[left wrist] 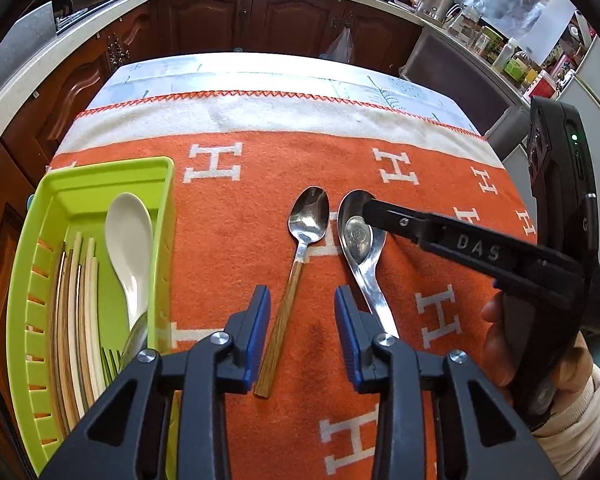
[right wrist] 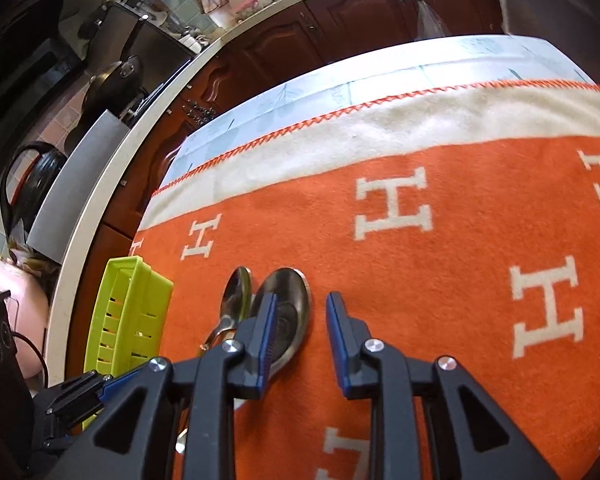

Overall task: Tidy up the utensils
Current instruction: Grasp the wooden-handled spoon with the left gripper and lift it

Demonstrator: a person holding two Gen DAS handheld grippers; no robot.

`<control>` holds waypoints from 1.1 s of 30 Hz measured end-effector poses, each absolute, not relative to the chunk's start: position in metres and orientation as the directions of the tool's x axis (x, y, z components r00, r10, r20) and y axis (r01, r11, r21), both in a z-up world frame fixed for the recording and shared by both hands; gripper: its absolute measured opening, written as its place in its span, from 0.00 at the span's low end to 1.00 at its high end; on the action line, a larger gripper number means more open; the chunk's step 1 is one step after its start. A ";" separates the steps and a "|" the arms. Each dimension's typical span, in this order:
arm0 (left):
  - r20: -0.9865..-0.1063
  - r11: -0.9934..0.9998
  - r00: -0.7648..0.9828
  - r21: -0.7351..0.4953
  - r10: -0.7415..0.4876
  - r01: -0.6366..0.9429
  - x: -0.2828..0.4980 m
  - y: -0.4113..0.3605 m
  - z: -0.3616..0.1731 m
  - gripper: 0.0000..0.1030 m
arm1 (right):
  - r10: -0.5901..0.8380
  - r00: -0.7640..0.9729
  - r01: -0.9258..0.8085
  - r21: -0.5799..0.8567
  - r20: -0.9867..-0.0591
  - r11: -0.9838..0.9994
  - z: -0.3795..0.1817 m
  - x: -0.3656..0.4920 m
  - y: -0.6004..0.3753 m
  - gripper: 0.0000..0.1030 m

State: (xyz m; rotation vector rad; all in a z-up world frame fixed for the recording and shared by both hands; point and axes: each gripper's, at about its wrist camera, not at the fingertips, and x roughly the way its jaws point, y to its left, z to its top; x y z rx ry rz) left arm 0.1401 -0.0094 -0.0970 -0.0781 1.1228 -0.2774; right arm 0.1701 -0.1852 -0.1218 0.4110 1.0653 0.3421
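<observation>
Pick-up step: both claws part open, empty. Left claw (left wrist: 302,310) straddles wood-handled spoon (left wrist: 300,256); right claw (right wrist: 300,312) over steel spoon (right wrist: 288,312). Next: close, lift, move to green tray (left wrist: 162,216).

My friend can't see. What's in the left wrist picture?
Two spoons lie side by side on an orange blanket: a wooden-handled spoon between the left gripper's open jaws, and an all-metal spoon with the right gripper's tip over its bowl. A green tray of utensils sits left.

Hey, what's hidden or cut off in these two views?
- Left view: all-metal spoon, its handle end goes behind the left tool.
- Left view: green tray, near end covered by that tool.
- Right view: wooden-handled spoon, its handle sits behind the right tool.
</observation>
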 end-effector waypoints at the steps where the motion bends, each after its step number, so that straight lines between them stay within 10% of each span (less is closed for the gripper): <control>1: -0.879 0.962 0.399 -0.204 -0.262 0.181 0.141 -0.009 -0.098 0.30 | 0.452 0.452 -0.085 0.467 -0.769 0.880 -0.121 0.170 -0.181 0.24; 4: -0.882 0.961 0.391 -0.208 -0.265 0.182 0.145 -0.011 -0.100 0.30 | 0.408 0.478 -0.128 0.398 -0.778 0.908 -0.120 0.167 -0.171 0.24; 6: -0.884 0.961 0.385 -0.209 -0.265 0.181 0.147 -0.012 -0.101 0.30 | 0.370 0.490 -0.137 0.349 -0.789 0.927 -0.120 0.166 -0.167 0.05; 33: -0.880 0.974 0.423 -0.163 -0.217 0.160 0.145 -0.020 -0.107 0.04 | 0.433 0.526 -0.131 0.434 -0.732 0.892 -0.095 0.142 -0.201 0.01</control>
